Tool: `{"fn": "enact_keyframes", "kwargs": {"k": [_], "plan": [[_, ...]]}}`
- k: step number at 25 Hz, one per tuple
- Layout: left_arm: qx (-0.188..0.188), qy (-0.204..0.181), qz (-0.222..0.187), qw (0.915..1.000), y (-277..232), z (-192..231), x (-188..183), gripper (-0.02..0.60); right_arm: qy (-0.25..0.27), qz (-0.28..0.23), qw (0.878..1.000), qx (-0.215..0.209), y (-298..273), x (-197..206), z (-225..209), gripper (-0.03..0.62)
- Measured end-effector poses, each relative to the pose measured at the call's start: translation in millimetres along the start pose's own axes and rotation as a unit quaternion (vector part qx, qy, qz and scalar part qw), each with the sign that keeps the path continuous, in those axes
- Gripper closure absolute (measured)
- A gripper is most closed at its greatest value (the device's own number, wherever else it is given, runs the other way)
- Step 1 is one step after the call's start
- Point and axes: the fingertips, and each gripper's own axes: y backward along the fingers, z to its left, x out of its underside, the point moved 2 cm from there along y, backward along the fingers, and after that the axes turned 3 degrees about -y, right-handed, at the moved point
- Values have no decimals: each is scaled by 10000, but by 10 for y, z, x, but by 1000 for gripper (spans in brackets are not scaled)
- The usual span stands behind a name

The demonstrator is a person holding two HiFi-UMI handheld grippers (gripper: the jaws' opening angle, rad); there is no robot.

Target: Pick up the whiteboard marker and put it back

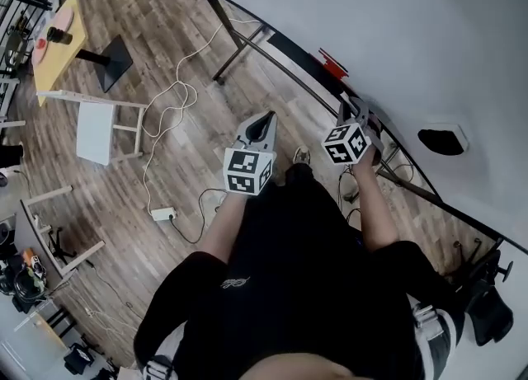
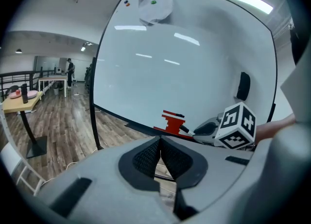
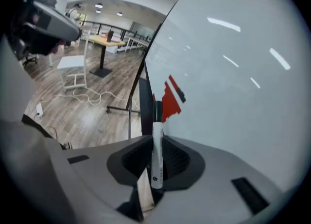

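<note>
A white whiteboard marker point(image 3: 157, 145) with a black cap stands upright between the jaws of my right gripper point(image 3: 156, 156), which is shut on it. In the head view the right gripper point(image 1: 353, 114) is held up close to the whiteboard's lower edge, beside the red holder point(image 1: 332, 64). That red holder point(image 3: 169, 99) sits on the whiteboard point(image 3: 233, 67) just beyond the marker's cap. My left gripper point(image 2: 159, 156) is shut with nothing in it. It hovers over the floor to the left of the right one, and in the head view the left gripper point(image 1: 261, 129) points toward the board.
The whiteboard point(image 2: 184, 62) stands on a black frame point(image 1: 247, 40). An eraser point(image 1: 442, 140) clings to the board at the right. White cables point(image 1: 169, 110) and a power strip point(image 1: 162, 213) lie on the wooden floor. A white stool point(image 1: 99, 127) and a yellow table point(image 1: 58, 44) stand further left.
</note>
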Motion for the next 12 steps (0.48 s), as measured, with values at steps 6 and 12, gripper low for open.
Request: {"fn": "enact_keyframes", "kwargs": {"k": [6,12], "plan": [[-234,-68,-394,9989,137,213,-247,575,-696,-1544,9853,-239,397,-701,110,539],[-670,-337,-937,9928,357,395,-554,575,-1990,-2782,9366,-757,854,-1271,165,539]]}}
